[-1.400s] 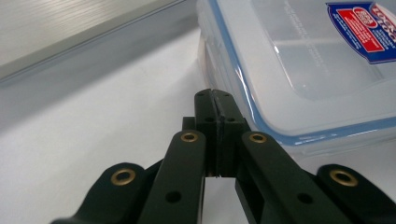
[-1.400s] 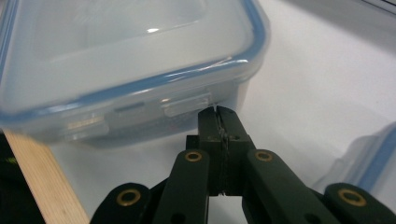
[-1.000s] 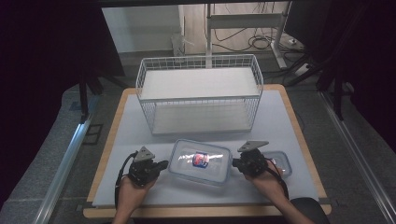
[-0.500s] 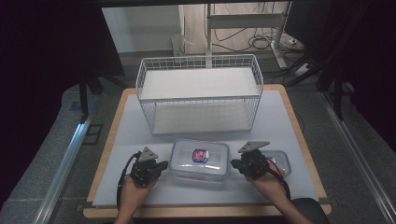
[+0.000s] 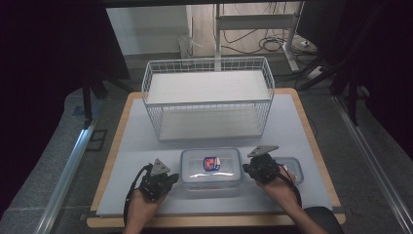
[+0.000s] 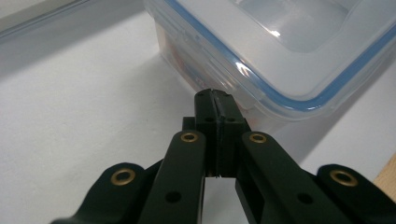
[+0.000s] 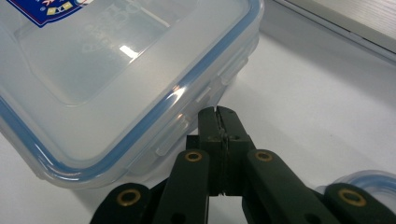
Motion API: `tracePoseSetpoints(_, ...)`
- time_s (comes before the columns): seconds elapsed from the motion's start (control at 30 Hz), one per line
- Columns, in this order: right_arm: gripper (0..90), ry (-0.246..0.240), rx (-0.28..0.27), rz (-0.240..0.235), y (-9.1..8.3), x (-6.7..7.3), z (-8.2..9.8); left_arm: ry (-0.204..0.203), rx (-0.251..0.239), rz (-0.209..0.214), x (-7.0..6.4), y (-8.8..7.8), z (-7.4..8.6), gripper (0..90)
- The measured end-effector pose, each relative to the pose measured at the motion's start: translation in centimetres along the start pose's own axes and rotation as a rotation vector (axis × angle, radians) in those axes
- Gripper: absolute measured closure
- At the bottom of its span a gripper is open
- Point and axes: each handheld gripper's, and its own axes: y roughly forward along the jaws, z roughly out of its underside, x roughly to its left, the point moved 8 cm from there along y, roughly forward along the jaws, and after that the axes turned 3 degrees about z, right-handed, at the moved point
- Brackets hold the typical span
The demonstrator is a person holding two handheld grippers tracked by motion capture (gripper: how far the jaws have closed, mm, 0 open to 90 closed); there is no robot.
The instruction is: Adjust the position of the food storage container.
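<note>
Two closed grippers flanking one clear lidded food container [image 5: 211, 168] near the front edge of the white table mat [image 5: 302, 117]. Left gripper [image 5: 171, 180] parked at the container's nine o'clock, jaws pressed together with nothing between them, tips just beside the box's side wall below the blue-sealed lid [image 6: 299, 56]; touching or a hair apart, hard to say from the left gripper view. Right gripper [image 5: 246, 169] sitting at three o'clock, jaws likewise pinched together and empty, tips right against the container's side by the lid's locking flap [image 7: 219, 84]. Blue-and-red label [image 5: 211, 163] showing on top of the lid, toward the twelve o'clock side. Something reddish dimly visible through the container wall [image 6: 187, 65], too blurred to name. Second, smaller blue-rimmed lidded container [image 5: 290, 168] lying at three o'clock of the right gripper, partly covered by the person's right hand [image 5: 275, 187]. White wire basket [image 5: 208, 100] standing upright at twelve o'clock, well apart from the container, white liner on its floor. Left hand [image 5: 141, 204] coming in from six o'clock, cable looping beside it.
</note>
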Motion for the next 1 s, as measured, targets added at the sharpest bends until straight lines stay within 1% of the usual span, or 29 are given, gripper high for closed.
tracePoseSetpoints(0.1,89.6,-0.001,0.001,-0.003,-0.1,0.1,0.0,-0.009,-0.003,0.005,0.1,0.2,0.0,90.0)
tracePoseSetpoints(0.2,89.7,0.001,-0.002,-0.015,-0.2,0.3,0.2,0.014,0.021,-0.017,0.2,0.6,0.1,90.0)
tracePoseSetpoints(0.23,89.7,0.000,-0.003,-0.021,-0.2,0.4,0.2,0.016,0.020,-0.027,0.2,0.7,0.1,90.0)
tracePoseSetpoints(0.3,89.7,-0.012,-0.001,-0.012,-0.3,0.6,0.3,0.020,0.017,-0.031,0.3,0.7,-0.1,90.0)
tracePoseSetpoints(0.33,89.8,-0.008,-0.003,-0.024,-0.3,0.6,0.3,0.012,0.012,-0.033,0.5,0.7,-0.1,90.0)
tracePoseSetpoints(0.37,89.7,-0.003,-0.001,-0.030,-0.4,0.7,0.3,0.010,0.012,-0.031,0.6,0.8,-0.2,90.0)
tracePoseSetpoints(0.53,89.1,-0.015,0.000,-0.035,-0.5,0.9,0.5,0.011,0.005,-0.023,0.9,0.8,-0.3,90.0)
tracePoseSetpoints(0.57,85.8,-0.017,-0.017,-0.036,-0.9,0.7,0.4,0.020,0.002,-0.036,1.1,0.7,-0.3,83.2)
tracePoseSetpoints(0.6,83.3,-0.025,-0.026,-0.031,-1.2,0.5,0.4,0.032,-0.001,-0.072,1.4,0.1,-0.2,78.0)
tracePoseSetpoints(0.63,80.7,-0.024,-0.042,-0.036,-1.6,0.4,0.4,0.032,-0.001,-0.072,1.4,0.1,-0.2,74.0)
tracePoseSetpoints(0.67,77.0,-0.034,-0.064,-0.042,-2.1,0.2,0.3,0.029,-0.028,-0.082,1.5,-0.9,-0.2,70.1)
tracePoseSetpoints(0.7,77.0,-0.034,-0.064,-0.042,-2.1,0.2,0.3,0.029,-0.028,-0.082,1.5,-0.9,-0.2,66.1)
tracePoseSetpoints(0.73,68.9,-0.065,-0.108,-0.043,-3.1,-0.1,0.2,0.037,-0.038,-0.094,1.6,-1.4,-0.2,61.2)
tracePoseSetpoints(0.77,68.9,-0.065,-0.108,-0.043,-3.1,-0.1,0.2,0.046,-0.045,-0.112,1.7,-1.9,-0.2,61.2)
tracePoseSetpoints(0.8,60.7,-0.085,-0.131,-0.035,-3.7,-0.4,0.2,0.054,-0.051,-0.131,1.8,-2.5,0.2,52.7)
tracePoseSetpoints(0.83,60.7,-0.085,-0.131,-0.035,-3.7,-0.4,0.2,0.054,-0.051,-0.131,1.8,-2.5,0.2,48.6)
tracePoseSetpoints(0.87,51.9,-0.104,-0.152,-0.033,-4.1,-0.6,0.4,0.055,-0.058,-0.131,1.8,-2.7,0.4,45.4)
tracePoseSetpoints(0.9,51.9,-0.104,-0.152,-0.033,-4.1,-0.6,0.4,0.050,-0.062,-0.130,1.8,-2.9,0.7,45.4)
tracePoseSetpoints(0.93,42.7,-0.116,-0.157,-0.032,-4.2,-0.7,0.7,0.046,-0.069,-0.126,1.9,-3.1,0.9,37.6)
tracePoseSetpoints(1.0,32.8,-0.127,-0.164,-0.043,-4.2,-0.7,1.0,0.053,-0.092,-0.114,1.8,-3.6,1.3,28.6)
